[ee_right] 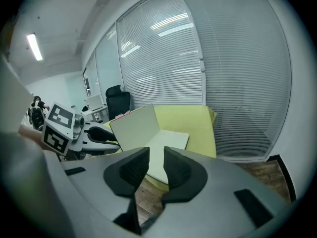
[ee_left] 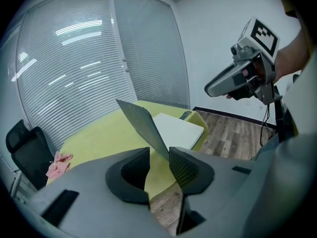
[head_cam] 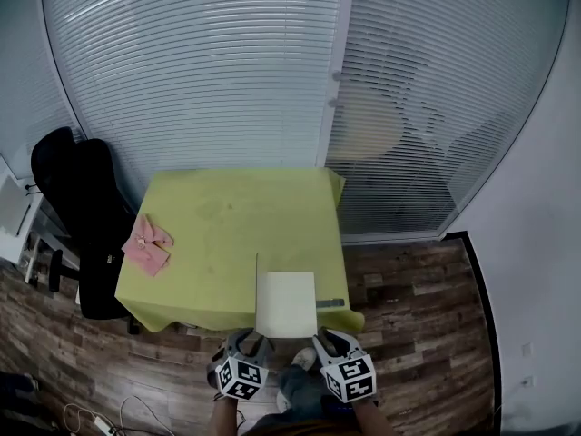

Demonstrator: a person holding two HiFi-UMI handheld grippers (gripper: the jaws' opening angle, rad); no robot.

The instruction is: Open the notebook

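At the table's [head_cam: 227, 216] near edge the notebook [head_cam: 287, 305] lies, cover [ee_left: 141, 125] upright; my left gripper's [ee_left: 159, 155] jaws stand apart around the cover's corner, and my right gripper [ee_right: 156, 155] hovers spread and empty

A table [head_cam: 245, 216] draped in yellow-green cloth is set against a glass wall covered by white slatted blinds [head_cam: 200, 71]. The floor [head_cam: 408, 298] is laid in wood planks. A black office chair [head_cam: 77, 198] is placed beside the table.

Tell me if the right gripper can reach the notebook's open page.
Probably yes: the right gripper, open, hovers at the near edge of the page; the raised cover stands clear on the left.
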